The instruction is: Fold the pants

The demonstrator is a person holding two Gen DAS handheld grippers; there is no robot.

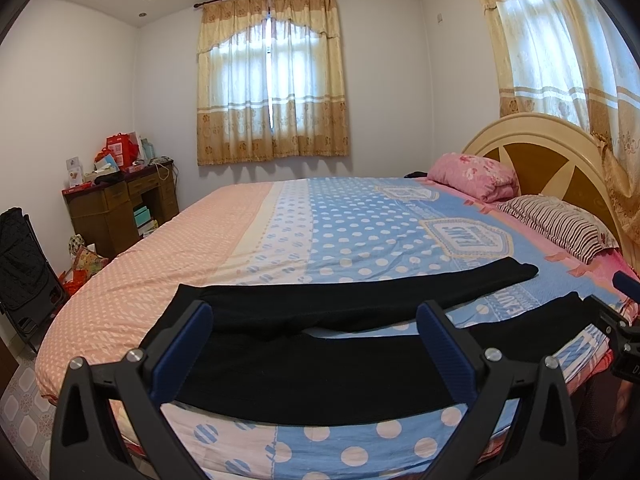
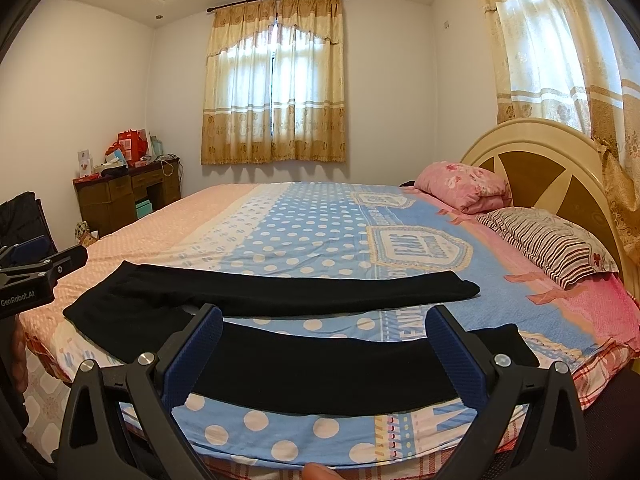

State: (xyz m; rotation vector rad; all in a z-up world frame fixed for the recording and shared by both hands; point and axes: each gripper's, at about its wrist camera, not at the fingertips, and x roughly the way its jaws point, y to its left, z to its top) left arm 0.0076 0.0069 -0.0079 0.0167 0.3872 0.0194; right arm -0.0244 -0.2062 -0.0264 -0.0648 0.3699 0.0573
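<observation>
Black pants (image 1: 320, 364) are lying flat across the near side of the bed (image 1: 160, 240), waist toward our left and the two legs spreading apart toward the headboard (image 1: 560, 160), with a wedge of blue polka-dot bedspread (image 1: 360, 232) showing between them. We are holding the left gripper (image 1: 316, 344) above the near edge of the mattress, jaws spread wide and gripping nothing, its blue pads (image 1: 184, 344) framing the crotch and the upper part of the near leg. We are holding the right gripper (image 2: 324, 352) the same way, jaws wide apart and empty, framing the middle of the near leg. A strip of dotted cover is lying between the near leg and the bed's front edge. Beyond the far leg the bedspread is running open to the far wall, while the striped pillow (image 2: 548, 240) and the pink pillow (image 2: 468, 184) are crowding the headboard end.

From the left wrist we are seeing the right gripper's body at the right rim, beside the near leg's cuff (image 1: 568, 308). From the right wrist we are seeing the left gripper at the left rim, near the waistband (image 2: 96, 312), and a fingertip (image 2: 316, 472) at the bottom edge. The wooden desk (image 1: 120, 208) is standing in the far left corner.
</observation>
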